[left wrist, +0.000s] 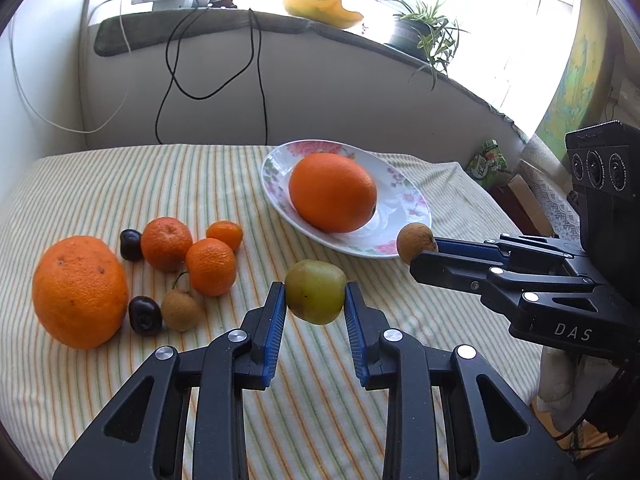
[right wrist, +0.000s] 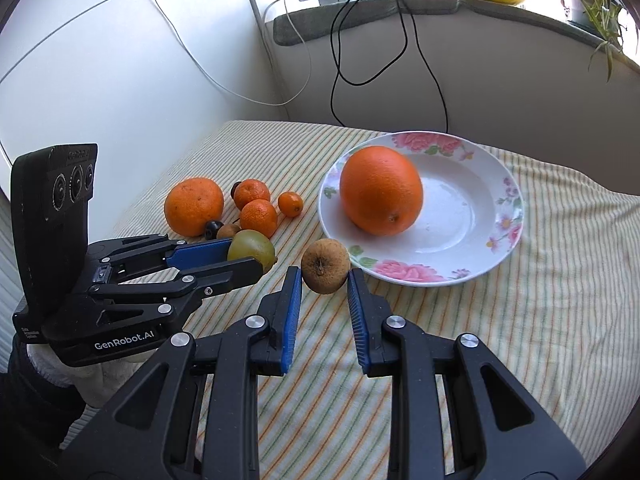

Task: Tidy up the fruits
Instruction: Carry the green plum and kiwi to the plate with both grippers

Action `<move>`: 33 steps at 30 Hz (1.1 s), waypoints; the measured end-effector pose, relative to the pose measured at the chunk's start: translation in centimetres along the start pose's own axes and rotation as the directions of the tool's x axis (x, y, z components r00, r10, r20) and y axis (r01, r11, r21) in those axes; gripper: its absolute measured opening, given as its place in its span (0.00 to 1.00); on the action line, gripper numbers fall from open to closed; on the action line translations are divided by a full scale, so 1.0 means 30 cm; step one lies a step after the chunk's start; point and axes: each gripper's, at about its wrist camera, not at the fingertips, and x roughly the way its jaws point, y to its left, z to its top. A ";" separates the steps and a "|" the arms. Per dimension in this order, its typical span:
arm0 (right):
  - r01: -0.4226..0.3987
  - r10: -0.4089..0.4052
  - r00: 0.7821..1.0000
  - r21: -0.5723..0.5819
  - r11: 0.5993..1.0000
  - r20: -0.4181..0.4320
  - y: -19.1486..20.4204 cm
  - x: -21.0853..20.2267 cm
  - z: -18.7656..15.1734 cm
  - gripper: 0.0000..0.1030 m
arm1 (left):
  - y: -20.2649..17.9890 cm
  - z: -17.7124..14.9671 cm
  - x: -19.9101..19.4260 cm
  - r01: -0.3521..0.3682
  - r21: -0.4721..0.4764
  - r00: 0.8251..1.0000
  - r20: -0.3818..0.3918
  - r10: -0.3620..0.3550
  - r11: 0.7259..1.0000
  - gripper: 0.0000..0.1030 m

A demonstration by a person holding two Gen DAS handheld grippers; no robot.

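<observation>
Sunlit striped table [left wrist: 120,168]: we have one orange [left wrist: 333,192] on the plate [left wrist: 416,220]. Left hand-held gripper [left wrist: 315,300] clamps a green fruit [left wrist: 315,292], right hand-held gripper [right wrist: 325,280] a brown fruit [right wrist: 325,266], both aloft; the pile [left wrist: 168,244] remains.

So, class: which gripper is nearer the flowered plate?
Right. The right gripper, holding a brown fruit, sits at the flowered plate rim; the left gripper, holding a green fruit, is farther back.

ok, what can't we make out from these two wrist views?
- Dark fruit, right wrist view: mostly hidden behind the green fruit held in the left gripper; count unclear.
- Person: only a white glove, cut off at the edge.
- Green packet, left wrist view: label too small to read.
</observation>
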 end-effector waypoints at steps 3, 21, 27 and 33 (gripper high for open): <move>0.023 -0.023 1.000 0.019 1.000 0.016 -0.041 -0.030 0.000 0.24 | -0.030 0.021 0.023 0.016 0.010 1.000 0.003 -0.016 1.000 0.27; 0.099 -0.102 0.994 0.086 0.991 0.030 -0.254 -0.041 0.037 0.24 | -0.208 0.113 0.137 0.059 0.070 0.998 0.022 -0.061 0.996 0.27; 0.105 -0.107 0.994 0.084 0.991 0.019 -0.306 -0.012 0.070 0.24 | -0.245 0.117 0.164 0.051 0.092 0.998 0.017 -0.053 0.994 0.27; 0.108 -0.109 0.994 0.072 0.992 0.013 -0.337 0.028 0.105 0.24 | -0.269 0.125 0.172 0.036 0.108 0.999 0.024 -0.039 0.994 0.27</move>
